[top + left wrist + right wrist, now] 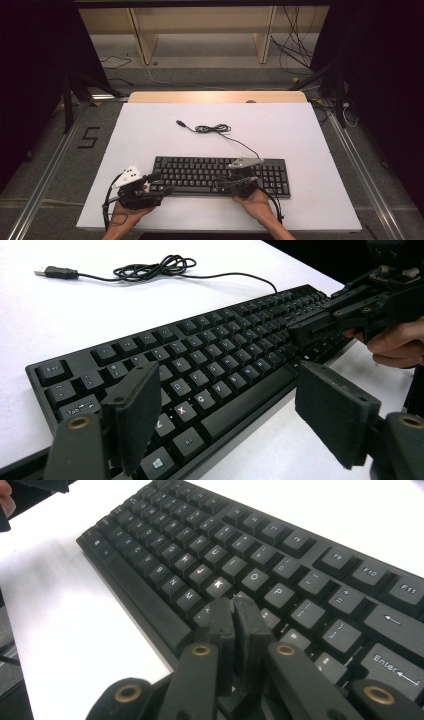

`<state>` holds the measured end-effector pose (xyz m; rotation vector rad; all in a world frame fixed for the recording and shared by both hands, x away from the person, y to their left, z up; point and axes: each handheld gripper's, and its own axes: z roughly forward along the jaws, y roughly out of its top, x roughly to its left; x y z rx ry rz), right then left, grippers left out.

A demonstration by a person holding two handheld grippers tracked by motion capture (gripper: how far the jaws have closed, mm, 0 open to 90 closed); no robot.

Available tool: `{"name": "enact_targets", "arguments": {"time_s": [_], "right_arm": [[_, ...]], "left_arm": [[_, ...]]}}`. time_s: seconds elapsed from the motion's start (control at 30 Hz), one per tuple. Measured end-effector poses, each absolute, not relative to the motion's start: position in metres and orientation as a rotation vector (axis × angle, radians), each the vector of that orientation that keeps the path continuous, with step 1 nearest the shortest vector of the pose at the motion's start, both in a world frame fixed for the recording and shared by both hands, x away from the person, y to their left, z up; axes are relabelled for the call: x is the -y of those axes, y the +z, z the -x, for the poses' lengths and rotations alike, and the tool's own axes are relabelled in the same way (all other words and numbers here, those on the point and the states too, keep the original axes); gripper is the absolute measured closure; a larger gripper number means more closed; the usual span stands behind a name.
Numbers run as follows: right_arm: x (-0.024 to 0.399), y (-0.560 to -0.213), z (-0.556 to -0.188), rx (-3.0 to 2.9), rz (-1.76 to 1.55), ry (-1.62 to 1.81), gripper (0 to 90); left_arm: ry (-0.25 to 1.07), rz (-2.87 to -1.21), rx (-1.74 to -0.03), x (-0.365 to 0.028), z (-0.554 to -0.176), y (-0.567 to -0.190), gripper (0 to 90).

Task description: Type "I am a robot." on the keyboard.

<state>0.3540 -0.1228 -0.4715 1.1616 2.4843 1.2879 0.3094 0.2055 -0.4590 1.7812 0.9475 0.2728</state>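
1. Black full-size plastic keyboard (220, 175) lies flat on the white desk (150, 135), parallel to the near edge and close to it, roughly centred between the left and right edges.
2. Its thin black cable (240, 141) leaves the keyboard's back edge right of centre and runs toward the middle of the desk, where it lies in a loose coil; the USB plug (55, 272) rests free on the white surface, pointing toward the left edge.
3. Left gripper (161, 184): held at the keyboard's near-left corner. Jaws stand wide apart, nothing between the pads. In the left gripper view one pad (135, 415) hangs over the bottom-left keys near the Windows key, the other is off the keyboard's front edge over bare desk. Whether either pad touches the keyboard cannot be told.
4. Right gripper (226, 182): over the right-centre part of the keyboard, hand (257, 205) behind it at the near edge of the desk. Jaws drawn together with barely a slit between the pads, holding nothing. In the right gripper view the tips (235, 612) point down at the key rows just below K, O and P, right at the key tops; contact with a key cannot be confirmed.
5. The two grippers are apart, with the space bar between them along the front edge.
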Motion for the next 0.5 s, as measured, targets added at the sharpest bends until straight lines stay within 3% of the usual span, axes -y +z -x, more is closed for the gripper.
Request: {"name": "enact_targets", "arguments": {"time_s": [0.5], "right_arm": [[0.139, -0.463, -0.353, -2.435, -1.169, 1.361, 69.5]], "left_arm": [[0.271, -1.783, -0.947, -0.205, -0.310, -0.459, 26.0]]}}
